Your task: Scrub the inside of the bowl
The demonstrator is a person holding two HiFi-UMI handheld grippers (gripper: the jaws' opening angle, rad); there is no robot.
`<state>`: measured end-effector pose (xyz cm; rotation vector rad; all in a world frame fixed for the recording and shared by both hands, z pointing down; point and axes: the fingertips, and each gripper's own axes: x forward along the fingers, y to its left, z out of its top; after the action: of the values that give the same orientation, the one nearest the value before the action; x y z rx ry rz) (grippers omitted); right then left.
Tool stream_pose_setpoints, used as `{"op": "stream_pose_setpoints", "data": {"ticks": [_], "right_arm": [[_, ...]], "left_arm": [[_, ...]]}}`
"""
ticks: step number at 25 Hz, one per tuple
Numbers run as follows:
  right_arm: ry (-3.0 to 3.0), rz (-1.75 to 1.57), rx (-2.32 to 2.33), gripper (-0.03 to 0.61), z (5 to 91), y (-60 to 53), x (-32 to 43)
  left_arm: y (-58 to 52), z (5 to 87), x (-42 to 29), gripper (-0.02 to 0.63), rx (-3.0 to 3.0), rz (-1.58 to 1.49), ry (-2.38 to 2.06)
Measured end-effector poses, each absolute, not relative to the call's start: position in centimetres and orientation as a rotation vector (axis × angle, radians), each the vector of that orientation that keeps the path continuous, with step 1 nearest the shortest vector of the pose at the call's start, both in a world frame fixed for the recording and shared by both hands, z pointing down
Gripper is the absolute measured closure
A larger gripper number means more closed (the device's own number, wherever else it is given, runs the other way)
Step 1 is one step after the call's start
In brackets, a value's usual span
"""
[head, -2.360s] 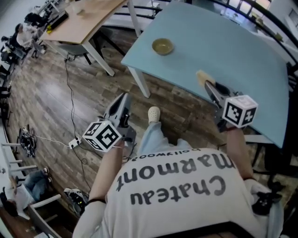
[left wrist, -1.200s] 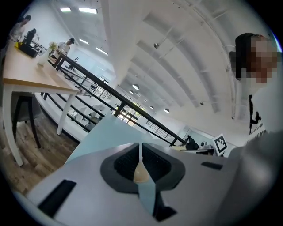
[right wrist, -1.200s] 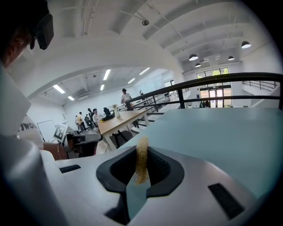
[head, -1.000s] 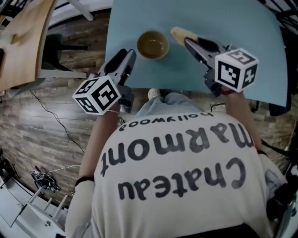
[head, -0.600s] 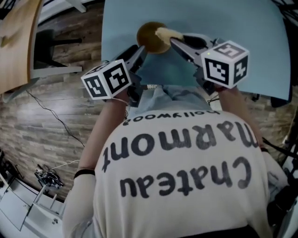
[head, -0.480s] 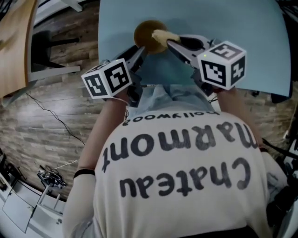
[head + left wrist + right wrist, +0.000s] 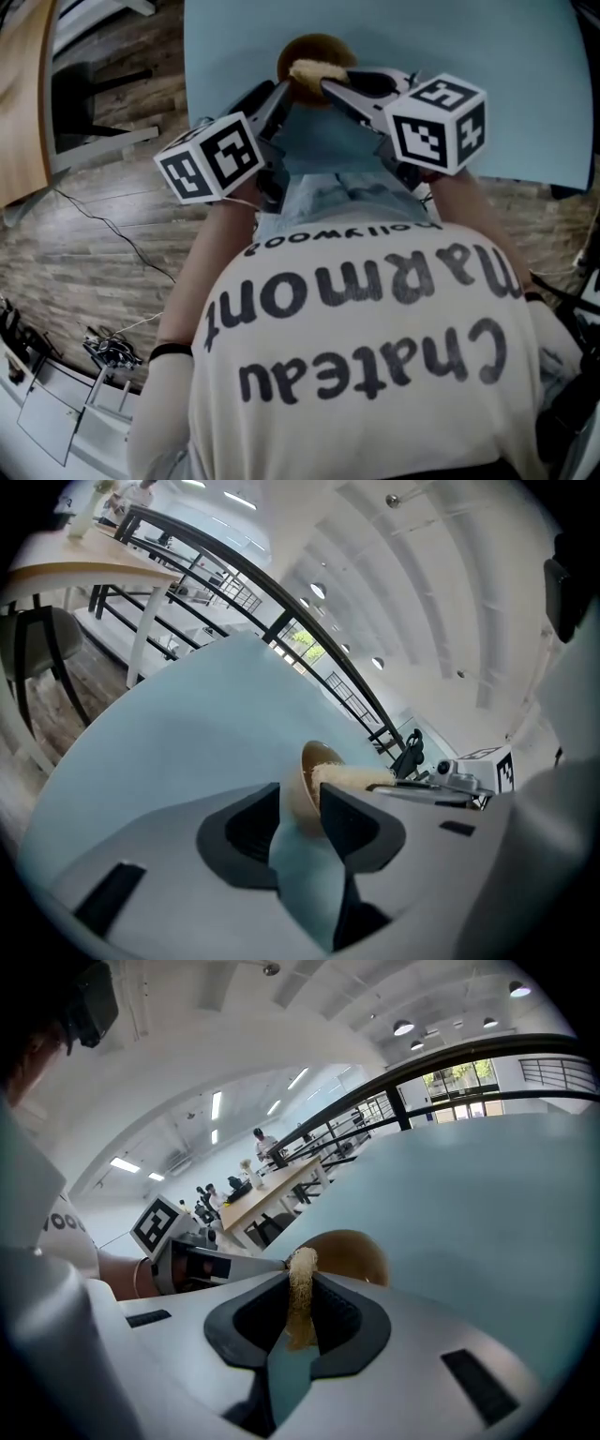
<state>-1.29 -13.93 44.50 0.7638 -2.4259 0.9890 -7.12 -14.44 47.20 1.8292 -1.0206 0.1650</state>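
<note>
Both arms reach forward and down, and the two tools angle inward so that their tips nearly meet. The left forearm (image 7: 202, 267) runs up from the lower left, its marker cube (image 7: 208, 157) tilted over the wrist. The left tool (image 7: 277, 94) has its jaws drawn close together on the near rim of the bowl (image 7: 307, 785), whose wall fills the narrow gap at the tips. The right forearm (image 7: 469, 211) comes in from the right, its cube (image 7: 436, 122) sitting higher than the left one. The right tool (image 7: 328, 86) points left, its jaws clamped on a sponge (image 7: 300, 1288) that stands up past the fingertips.
</note>
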Motion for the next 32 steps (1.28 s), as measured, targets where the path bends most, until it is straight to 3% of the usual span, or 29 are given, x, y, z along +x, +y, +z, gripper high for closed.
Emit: {"op": "stream_pose_setpoints", "data": {"ticks": [11,23,32], "right_arm": [[-2.43,1.043,0.727,0.512,45.2,-14.2,-1.3],[-2.439,1.022,0.721,0.512,45.2,-14.1,-1.0],[-2.465,0.796,0.75,0.512,44.7,-14.4,-1.6]], "left_arm": [[-14.9,47.5,-5.1,0.474,1.802,0.215,-0.988],[-14.9,48.1,-5.3,0.536,1.775,0.258,-1.024],[-14.8,48.3,-7.2,0.575,1.778,0.239,-1.081]]}}
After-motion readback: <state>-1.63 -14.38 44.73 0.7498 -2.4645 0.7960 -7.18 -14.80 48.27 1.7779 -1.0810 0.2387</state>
